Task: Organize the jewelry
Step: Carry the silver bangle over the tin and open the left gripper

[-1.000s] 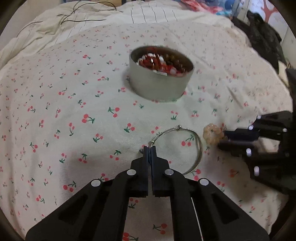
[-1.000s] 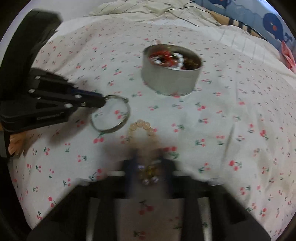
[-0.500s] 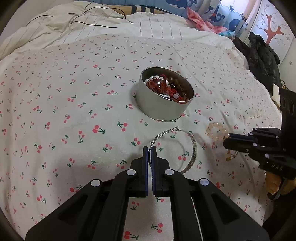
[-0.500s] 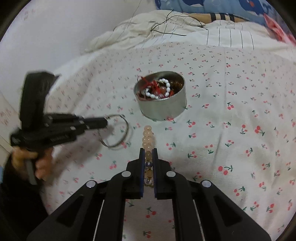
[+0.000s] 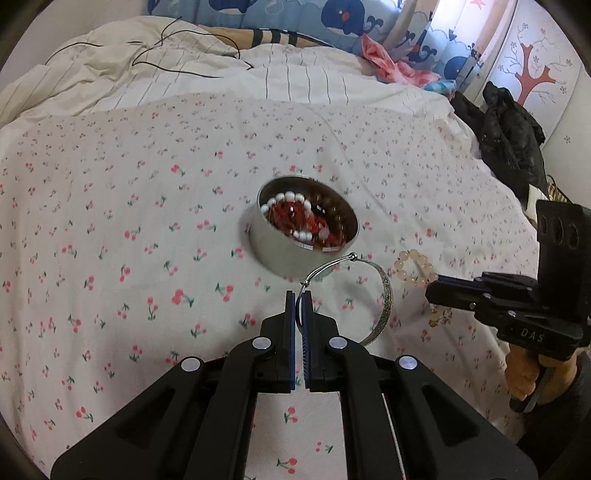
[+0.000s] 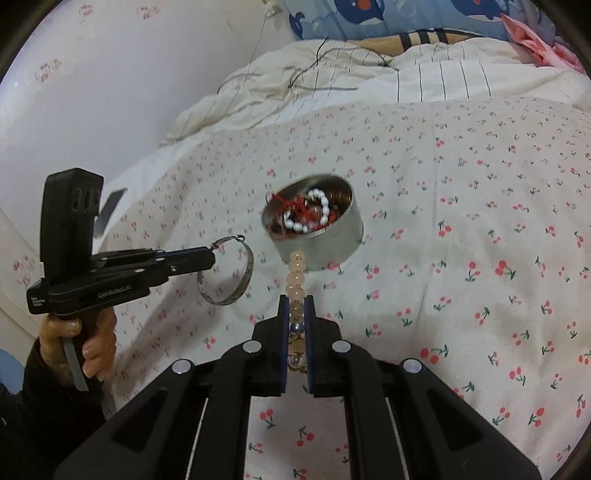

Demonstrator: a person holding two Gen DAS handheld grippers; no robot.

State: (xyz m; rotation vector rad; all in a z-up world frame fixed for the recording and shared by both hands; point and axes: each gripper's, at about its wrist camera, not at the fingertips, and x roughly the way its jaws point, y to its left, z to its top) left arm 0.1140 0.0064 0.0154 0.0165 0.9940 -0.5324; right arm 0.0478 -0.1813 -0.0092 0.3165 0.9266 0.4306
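On a white bedspread printed with small red cherries [image 5: 110, 229] stands a round, shallow silver metal tin [image 5: 295, 254], its open top showing a tangle of red cord, white pearl-like beads and dark brown beads. Above the cloth and just in front of the tin, the left gripper [image 5: 300, 295] has its jaws pressed together on the wire end of a thin silver metal bangle [image 5: 386, 295]; the bangle's loop swings out to the right of the fingertips, with a small ball clasp at its top lying close to the tin's near wall. From the right wrist camera the same bangle [image 6: 243, 280] hangs clear of the bedspread from the tip of that gripper [image 6: 210, 258], whose black handle is wrapped by a bare hand [image 6: 92, 339] at the lower left. The right gripper [image 6: 296, 301] pinches a bracelet of pale pink round beads [image 6: 296, 275] between its blue-edged pads; the string stands up edge-on past the fingertips, its top bead overlapping the tin [image 6: 325, 240] in this view, while silver and gold charms sit lower between the jaws. In the left wrist view this bracelet [image 5: 413, 267] appears as a small ring at the tip of the right gripper [image 5: 432, 282], to the right of the bangle and apart from it. Behind the cherry cloth lie a rumpled cream striped duvet [image 5: 184, 77] with thin black cables across it, and whale-patterned blue fabric [image 5: 295, 18] beyond.
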